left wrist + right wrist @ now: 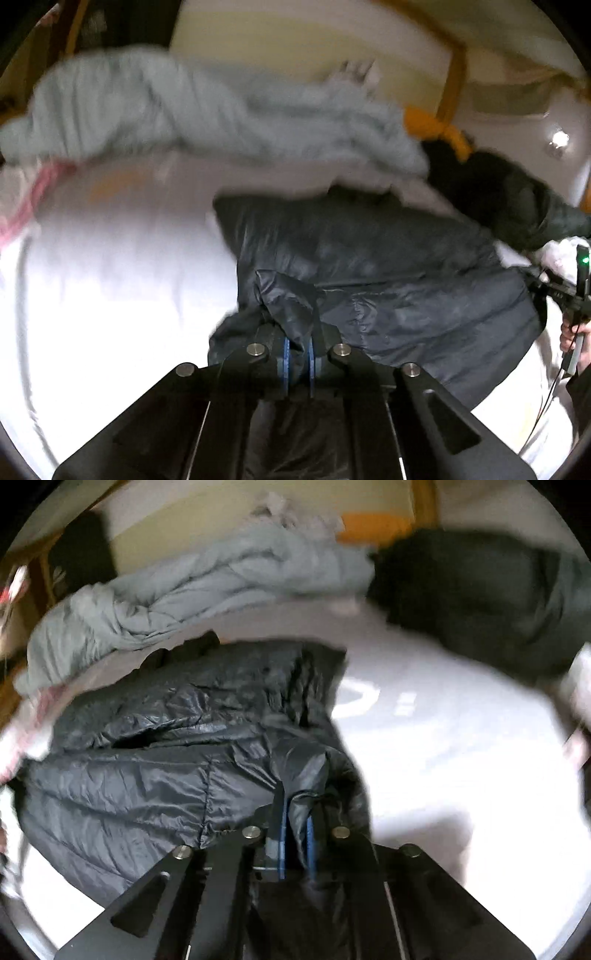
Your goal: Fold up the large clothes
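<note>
A dark navy puffer jacket [388, 273] lies spread on a white bed [110, 280]. My left gripper [298, 350] is shut on a bunched corner of the jacket at its near left edge, with fabric pinched between the blue pads. In the right wrist view the same jacket [155, 760] fills the left half, and my right gripper [295, 834] is shut on a fold of its near right edge. The other hand-held gripper [576, 291], with a hand on its grip, shows at the far right of the left wrist view.
A crumpled light blue-grey quilt [184, 110] lies along the far side of the bed. A dark green garment [491, 598] sits at the far right, with something orange [436, 129] beside it. Bare white sheet [461, 757] lies right of the jacket.
</note>
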Demonstrator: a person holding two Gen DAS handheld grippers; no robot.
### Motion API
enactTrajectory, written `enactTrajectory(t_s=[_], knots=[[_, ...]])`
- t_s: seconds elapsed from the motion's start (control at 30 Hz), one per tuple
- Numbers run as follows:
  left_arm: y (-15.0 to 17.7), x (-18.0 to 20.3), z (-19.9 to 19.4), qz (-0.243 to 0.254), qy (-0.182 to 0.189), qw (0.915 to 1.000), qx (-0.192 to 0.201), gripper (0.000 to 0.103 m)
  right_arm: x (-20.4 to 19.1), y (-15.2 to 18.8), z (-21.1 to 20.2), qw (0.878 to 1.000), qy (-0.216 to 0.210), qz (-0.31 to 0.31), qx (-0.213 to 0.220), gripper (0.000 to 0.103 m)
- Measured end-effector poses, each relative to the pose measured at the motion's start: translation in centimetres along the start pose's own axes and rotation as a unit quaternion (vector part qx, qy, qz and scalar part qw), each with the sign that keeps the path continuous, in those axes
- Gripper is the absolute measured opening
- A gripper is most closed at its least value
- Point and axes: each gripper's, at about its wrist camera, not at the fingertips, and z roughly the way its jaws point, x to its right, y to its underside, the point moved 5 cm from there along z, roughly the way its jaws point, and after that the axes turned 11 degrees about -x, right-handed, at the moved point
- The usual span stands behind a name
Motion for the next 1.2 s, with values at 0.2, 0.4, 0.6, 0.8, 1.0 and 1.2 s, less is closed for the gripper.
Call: enactTrajectory(t_s=[0.2, 0.4, 0.6, 0.8, 1.0, 1.2], knots=[[-2.0, 0.9, -3.6, 0.028, -0.01, 0.9974, 0.066, 0.006, 0.0, -0.5, -4.2, 0.996, 0.028, -0.009, 0.088, 0.007], [-1.2, -0.9, 2.7, 0.003, -0.046, 0.9988, -0.016, 0.007, -0.7, -2.0, -0.5, 0.998, 0.049, -0.018, 0.042, 0.007], [-0.2, -2.7, 6.6, -0.012, -0.072, 0.9955, -0.061, 0.021, -0.1, -1.6, 4.4, 0.999, 0.039, 0.009, 0.0, 0.007], [0.2, -3.3, 5.9, -0.021, -0.101, 0.994, -0.038, 0.05, 0.0, -0.8, 3.9, 0.998, 0.053, -0.003, 0.024, 0.019], [-0.7, -1.8, 0.8, -0.017, -0.097, 0.994, 0.046, 0.079, 0.7, -0.3, 0.3, 0.993, 0.08, 0.014, 0.083, 0.062], [-1.1, 1.4, -3.9, 0.012, -0.095, 0.9874, 0.126, 0.102, -0.6, 0.3, -4.7, 0.985, 0.071, 0.027, 0.154, 0.088]])
